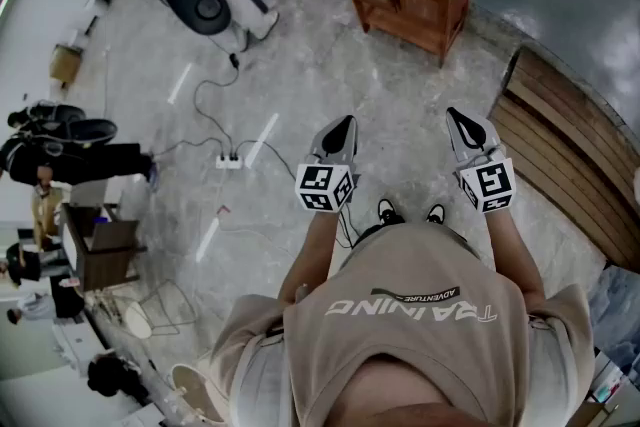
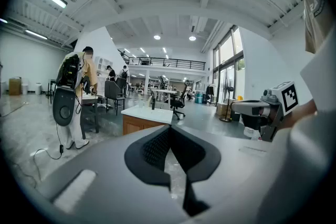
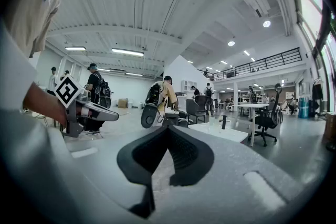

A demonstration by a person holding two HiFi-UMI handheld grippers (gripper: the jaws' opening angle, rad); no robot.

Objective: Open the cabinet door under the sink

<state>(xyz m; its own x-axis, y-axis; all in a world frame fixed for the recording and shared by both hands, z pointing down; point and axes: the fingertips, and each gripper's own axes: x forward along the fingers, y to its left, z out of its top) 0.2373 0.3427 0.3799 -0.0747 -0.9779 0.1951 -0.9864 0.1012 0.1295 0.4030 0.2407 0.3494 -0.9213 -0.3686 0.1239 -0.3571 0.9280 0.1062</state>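
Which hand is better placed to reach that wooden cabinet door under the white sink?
Left, narrowly. The left gripper and right gripper are both shut, empty and far from the brown wooden cabinet, but only the left gripper view has it straight ahead of the jaws.

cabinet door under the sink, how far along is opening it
Done: nothing yet. The sink cabinet stands across the floor, and its doors look closed from the head view.
In hand: nothing. The left gripper and right gripper are both shut and empty, held out in front of the person, well short of the cabinet.
Left: walk up, grip a door, pull it open.
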